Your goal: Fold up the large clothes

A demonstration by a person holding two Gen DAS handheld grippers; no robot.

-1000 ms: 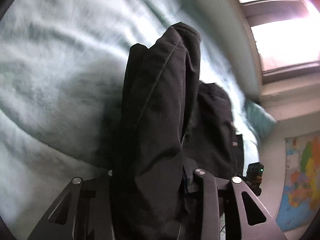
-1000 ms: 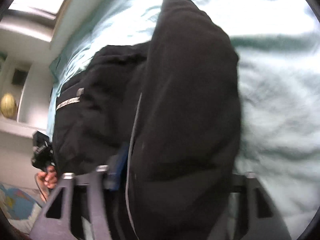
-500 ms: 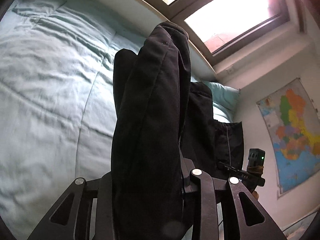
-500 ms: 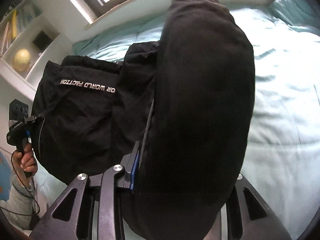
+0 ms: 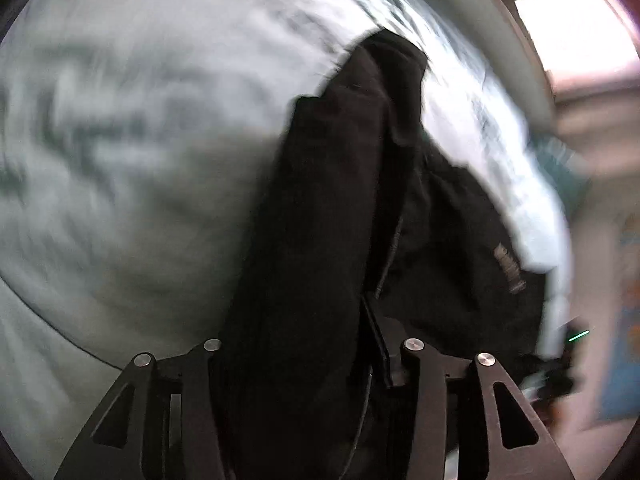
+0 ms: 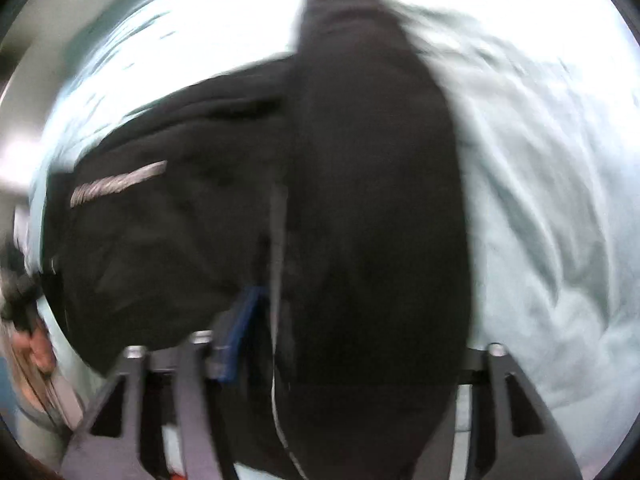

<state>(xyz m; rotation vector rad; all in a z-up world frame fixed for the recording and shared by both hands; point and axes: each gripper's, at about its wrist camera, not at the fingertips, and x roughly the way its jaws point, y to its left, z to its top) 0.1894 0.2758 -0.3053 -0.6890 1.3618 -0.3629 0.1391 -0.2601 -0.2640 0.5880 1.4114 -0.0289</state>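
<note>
Blur is smearing both wrist views, so fine detail is hard to read. Left tongs (image 5: 310,364) are gripping a thick bunch of a large black fabric garment (image 5: 320,240), a jacket or coat by the look of it, with the cloth filling the gap between the black metal fingers and draping forward over them. Right tongs (image 6: 340,360) are doing likewise, closed on another bulky fold of the same black garment (image 6: 372,200); a blue pad is showing on the inner side of one finger. Between the two pairs of tongs the garment is hanging, slack and bunched, just above a pale green quilted bed cover (image 5: 120,160), which is filling the background in the right view too (image 6: 560,220). Whether any part of the cloth is touching the bed cannot be told. A strip of pale lettering (image 6: 118,184) is showing on the garment's body.

Judging from this, folding is at an early or middle stage: the garment is being carried by two gathered parts, not lying flat, and no neat fold is visible. Laying it out, squaring the edges and making the final folds appear to be left.

A bright window (image 5: 572,28) is glowing at the upper right of the left view.
</note>
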